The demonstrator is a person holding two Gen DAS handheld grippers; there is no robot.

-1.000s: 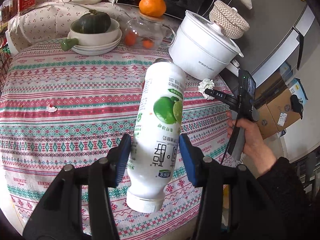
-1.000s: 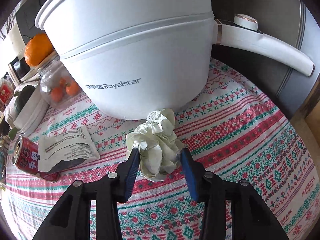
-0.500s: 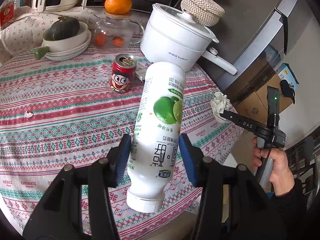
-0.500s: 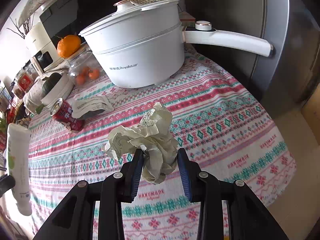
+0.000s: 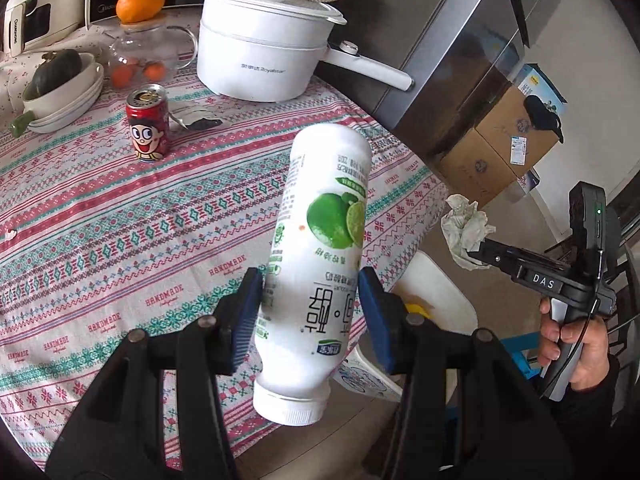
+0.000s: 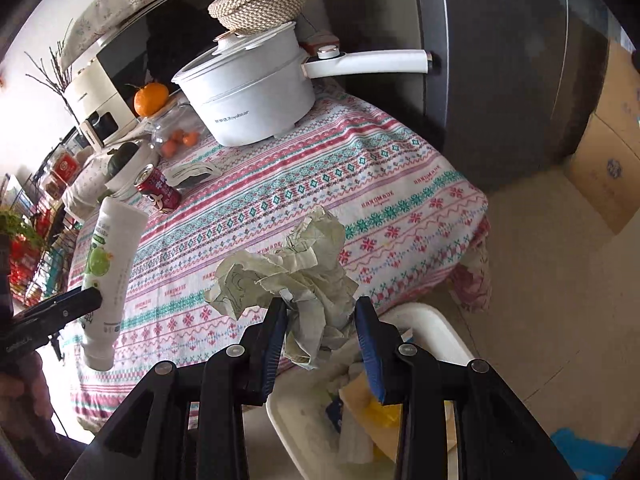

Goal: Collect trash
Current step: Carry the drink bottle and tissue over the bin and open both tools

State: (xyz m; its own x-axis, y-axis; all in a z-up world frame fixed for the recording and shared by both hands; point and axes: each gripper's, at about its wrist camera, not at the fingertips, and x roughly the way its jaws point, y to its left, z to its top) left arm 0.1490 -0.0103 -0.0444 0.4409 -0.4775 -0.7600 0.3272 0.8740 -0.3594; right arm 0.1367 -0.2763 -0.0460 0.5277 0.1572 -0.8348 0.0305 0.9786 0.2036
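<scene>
Tongs on the left [image 5: 310, 304] are clenched on a white bottle with a lime label [image 5: 320, 256], cap end toward the camera, its blue pads [image 5: 249, 316] pressing both sides of the body. The right tongs [image 6: 320, 330] grip a wad of crumpled paper [image 6: 296, 280], squeezed between their blue pads [image 6: 276, 340]. Taking the white bin [image 6: 424, 320] on the floor as the landmark: the paper wad hangs just above its near rim, and the bottle is held in the air beside it, over the edge of the worktop [image 5: 120, 220] that stands next to the bin. Yellow and white scraps already lie inside the bin. Farther from the bin, on the patterned cloth, stand a red drink can [image 5: 147, 122] and, just beside it, a torn wrapper [image 5: 196, 114]. Beyond those, farthest from the bin, sits a white electric pot [image 5: 264, 48] with a long handle.
</scene>
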